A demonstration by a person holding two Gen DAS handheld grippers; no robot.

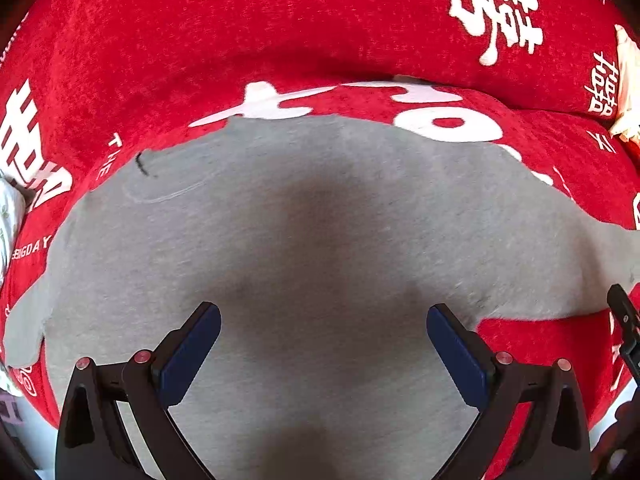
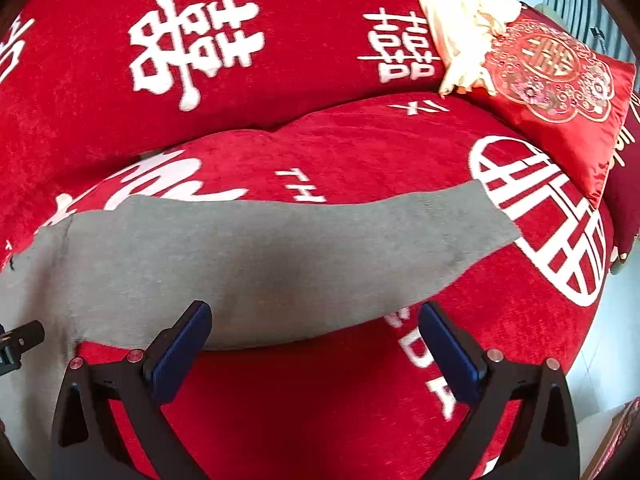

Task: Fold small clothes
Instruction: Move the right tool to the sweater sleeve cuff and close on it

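Note:
A grey long-sleeved top [image 1: 312, 216] lies flat on a red sofa cover [image 1: 200, 32] with white characters. My left gripper [image 1: 323, 324] hovers open over the top's body, empty. In the right wrist view the top's sleeve [image 2: 320, 252] stretches to the right, its cuff [image 2: 492, 220] at the far end. My right gripper [image 2: 315, 322] is open and empty over the sleeve's lower edge. Part of the other gripper [image 2: 20, 340] shows at the left edge.
A red embroidered cushion [image 2: 560, 92] and a cream cloth [image 2: 460, 20] lie at the sofa's back right. The sofa backrest [image 2: 200, 40] rises behind the seat. Pale floor [image 2: 608, 340] shows at the right past the seat edge.

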